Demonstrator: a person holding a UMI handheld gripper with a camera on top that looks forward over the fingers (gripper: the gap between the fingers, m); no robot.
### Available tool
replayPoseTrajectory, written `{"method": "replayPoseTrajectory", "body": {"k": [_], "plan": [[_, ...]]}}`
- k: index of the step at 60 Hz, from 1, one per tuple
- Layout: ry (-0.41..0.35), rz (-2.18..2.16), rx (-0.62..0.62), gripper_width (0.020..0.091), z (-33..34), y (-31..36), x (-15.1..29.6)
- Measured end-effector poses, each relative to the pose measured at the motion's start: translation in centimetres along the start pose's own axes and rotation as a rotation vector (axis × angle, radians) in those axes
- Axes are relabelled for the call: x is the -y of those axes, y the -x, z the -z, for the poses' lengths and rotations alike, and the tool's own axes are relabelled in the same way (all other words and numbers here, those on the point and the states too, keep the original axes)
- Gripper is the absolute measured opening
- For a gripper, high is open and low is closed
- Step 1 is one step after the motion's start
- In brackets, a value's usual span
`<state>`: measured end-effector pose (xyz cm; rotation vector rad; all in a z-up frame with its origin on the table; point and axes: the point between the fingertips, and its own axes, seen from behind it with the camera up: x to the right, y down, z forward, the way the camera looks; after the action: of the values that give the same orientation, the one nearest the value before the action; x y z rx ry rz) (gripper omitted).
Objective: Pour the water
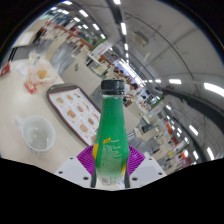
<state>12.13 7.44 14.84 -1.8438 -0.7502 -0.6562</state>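
Green plastic bottle (111, 135) with its cap on stands upright, clamped low on its body between my gripper (110, 160) pads; smooth, probably slippery, liquid-heavy, so I keep hold low; clear cup (34, 132) waits left

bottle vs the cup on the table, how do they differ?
The green bottle stands tall and narrow between the gripper fingers, which press on it; the white cup is low and wide, sitting free on the table to the side. The bottle is capped; the cup is open-topped. The bottle is green with a label; the cup is plain white. Both are upright.
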Motion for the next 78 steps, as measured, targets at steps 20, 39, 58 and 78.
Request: {"method": "replayPoseTrajectory", "body": {"k": [20, 39, 58, 78], "plan": [[-0.146, -0.781, 0.22, 0.0377, -1.9, 5.3, -3.3], [-0.238, -0.761, 0.228, 0.0393, -2.2, 7.2, -4.3], [-0.044, -0.757, 0.347, 0.0852, 0.8, 7.5, -5.7], [0.239, -0.788, 0.319, 0.0849, 15.9, 4.3, -5.7]]}}
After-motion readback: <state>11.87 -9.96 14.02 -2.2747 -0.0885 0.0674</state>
